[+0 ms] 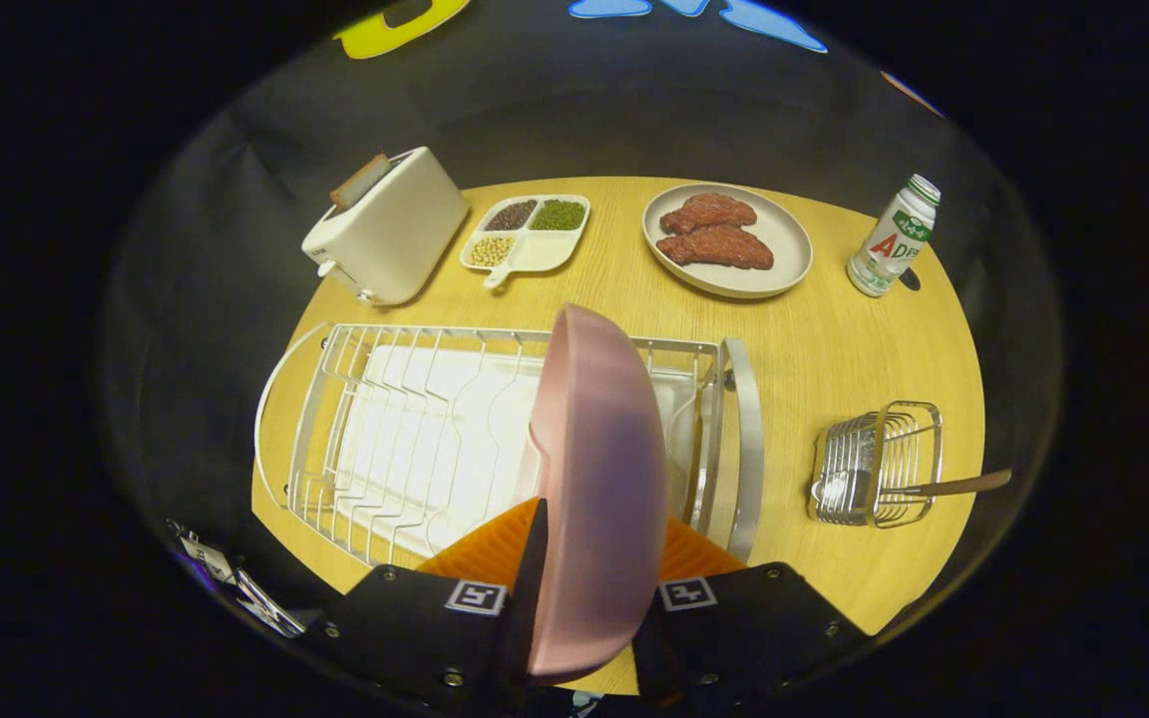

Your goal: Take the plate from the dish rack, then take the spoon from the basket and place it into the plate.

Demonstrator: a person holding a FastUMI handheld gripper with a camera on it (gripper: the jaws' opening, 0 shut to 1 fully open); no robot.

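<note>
Tool (589,598) is clamped on the pink plate (599,469), held on edge above the rack (415,439) so it clears the wires, while the spoon (944,487) waits in the basket (879,464) at three o'clock on the counter (814,349).

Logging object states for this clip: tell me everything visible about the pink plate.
The pink plate is plain, matte and smooth, ceramic or plastic by its look, with a rounded rim. It stands on edge, nearly upright, seen mostly from its back. The gripper is shut on its lower rim, one finger on each face. It sits above the white wire dish rack on the wooden table; whether it touches the rack cannot be told.
</note>
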